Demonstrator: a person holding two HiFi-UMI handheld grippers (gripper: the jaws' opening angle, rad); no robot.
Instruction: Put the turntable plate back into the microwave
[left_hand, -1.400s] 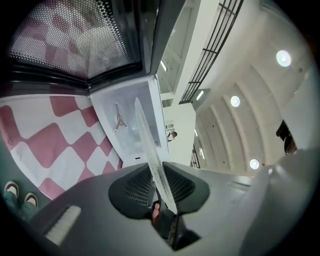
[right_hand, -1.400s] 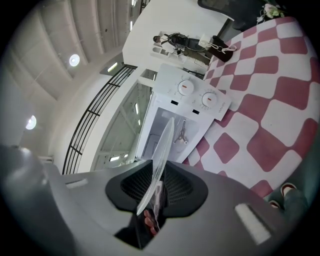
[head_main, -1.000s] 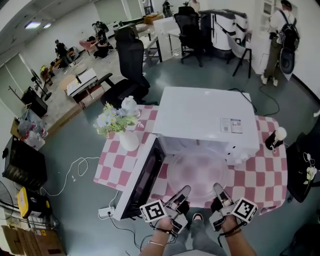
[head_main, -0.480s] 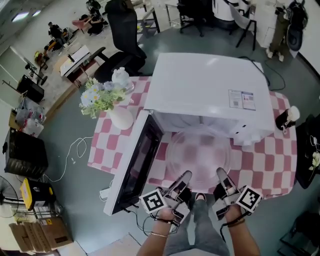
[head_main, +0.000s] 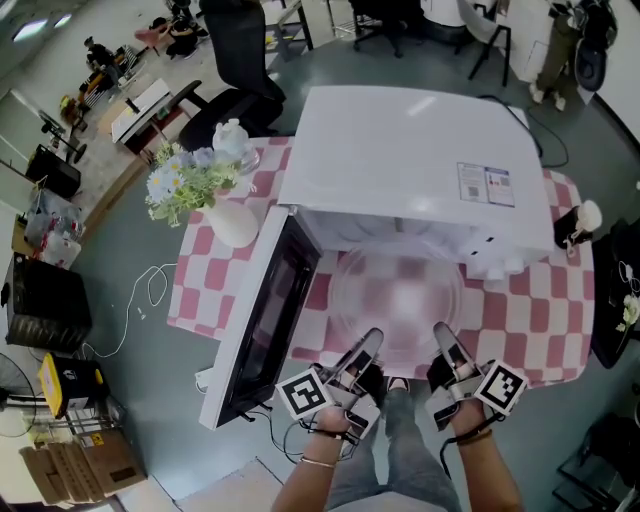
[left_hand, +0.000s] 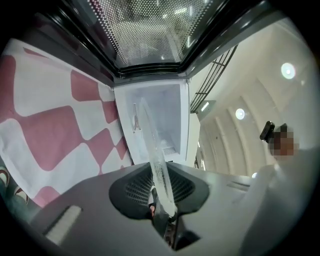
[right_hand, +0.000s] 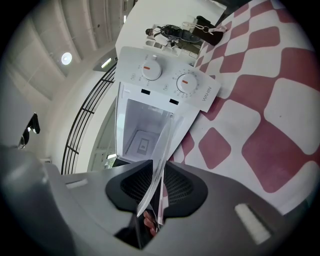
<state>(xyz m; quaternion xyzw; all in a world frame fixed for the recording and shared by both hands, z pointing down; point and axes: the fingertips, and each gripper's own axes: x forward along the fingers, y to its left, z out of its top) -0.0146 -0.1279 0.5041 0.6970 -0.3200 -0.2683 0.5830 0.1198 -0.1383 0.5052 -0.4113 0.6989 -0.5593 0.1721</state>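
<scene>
The clear glass turntable plate (head_main: 398, 298) hangs level in front of the open cavity of the white microwave (head_main: 400, 150). My left gripper (head_main: 366, 347) is shut on its near left rim, and my right gripper (head_main: 444, 340) is shut on its near right rim. In the left gripper view the plate's edge (left_hand: 156, 160) runs out from between the jaws of the left gripper (left_hand: 162, 197) toward the cavity (left_hand: 162, 112). In the right gripper view the right gripper (right_hand: 156, 192) pinches the plate's rim (right_hand: 163, 150), which points at the cavity (right_hand: 142, 137) below the control panel (right_hand: 167, 82).
The microwave door (head_main: 262, 325) stands swung open to the left, beside the left gripper. The microwave sits on a pink-and-white checked tablecloth (head_main: 520, 320). A white vase of flowers (head_main: 230, 222) stands at the table's left, and a small dark figure (head_main: 577, 224) at its right edge.
The plate has sunk a little in front of the microwave's opening, still held by both grippers. The head view has shifted to look more squarely down on the microwave.
</scene>
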